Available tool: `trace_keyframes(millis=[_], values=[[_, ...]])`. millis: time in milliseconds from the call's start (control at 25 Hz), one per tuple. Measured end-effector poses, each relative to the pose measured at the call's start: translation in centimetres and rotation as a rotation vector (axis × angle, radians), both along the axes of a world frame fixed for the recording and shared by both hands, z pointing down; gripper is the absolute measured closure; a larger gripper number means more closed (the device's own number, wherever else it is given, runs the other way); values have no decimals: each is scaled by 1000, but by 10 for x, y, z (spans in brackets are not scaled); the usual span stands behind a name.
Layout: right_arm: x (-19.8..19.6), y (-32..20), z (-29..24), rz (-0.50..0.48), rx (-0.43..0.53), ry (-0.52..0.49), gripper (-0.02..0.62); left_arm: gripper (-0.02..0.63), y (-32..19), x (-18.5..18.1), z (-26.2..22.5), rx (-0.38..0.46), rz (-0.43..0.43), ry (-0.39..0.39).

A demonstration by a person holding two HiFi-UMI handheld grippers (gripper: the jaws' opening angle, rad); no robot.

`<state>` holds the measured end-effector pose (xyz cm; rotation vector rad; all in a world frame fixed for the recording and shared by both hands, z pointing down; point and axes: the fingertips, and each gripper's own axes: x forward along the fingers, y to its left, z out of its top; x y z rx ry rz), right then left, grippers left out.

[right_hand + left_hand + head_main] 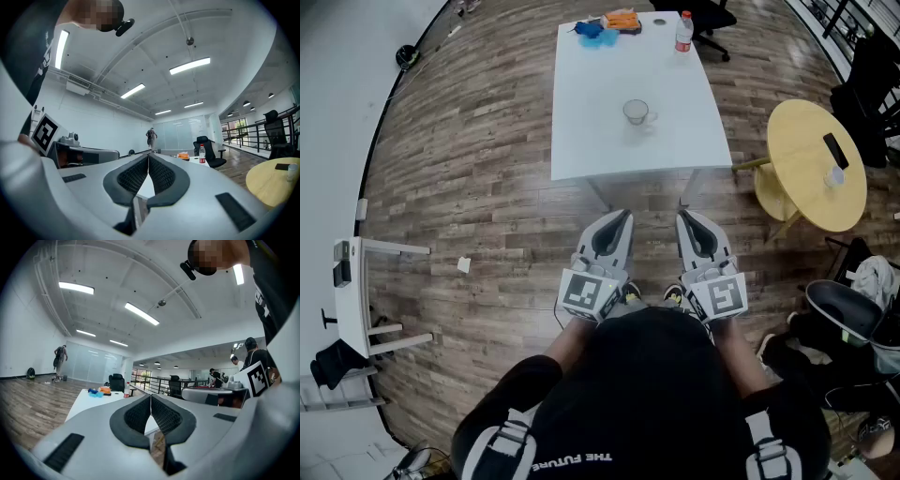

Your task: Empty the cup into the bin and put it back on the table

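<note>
A clear glass cup (pixel 636 112) with a handle stands upright in the middle of the white table (pixel 581 141). Both grippers are held level in front of the person's body, short of the table's near edge and apart from the cup. The left gripper (pixel 620 217) is shut with nothing in it; in the left gripper view its pads (pixel 151 398) meet. The right gripper (pixel 684 217) is shut and empty too, its pads (pixel 148 157) pressed together. The jaws hide the cup in both gripper views.
At the table's far end stand a water bottle (pixel 682 31) and orange and blue items (pixel 609 24). A round yellow table (pixel 811 173) carrying a dark phone (pixel 835 151) is on the right. A dark grey tub (pixel 844 314) sits at the lower right. A white stand (pixel 356 281) is on the left.
</note>
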<state>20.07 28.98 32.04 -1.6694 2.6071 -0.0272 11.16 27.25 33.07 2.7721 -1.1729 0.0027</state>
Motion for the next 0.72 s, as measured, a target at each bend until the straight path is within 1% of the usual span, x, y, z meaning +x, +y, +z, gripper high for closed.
trace_keyframes(millis=[200, 400, 520, 640, 720], values=[[-16, -1, 0, -6, -7, 10, 578, 584, -1, -13, 0, -10, 14, 11], [-31, -2, -5, 21, -12, -2, 578, 584, -1, -32, 1, -12, 22, 34], [-34, -5, -7, 38, -23, -22, 578, 584, -4, -39, 1, -11, 33, 34], [-38, -7, -8, 40, -19, -54, 578, 584, -7, -45, -2, 0, 25, 22], [-37, -13, -5, 43, -14, -49, 578, 584, -11, -42, -4, 7, 24, 20]])
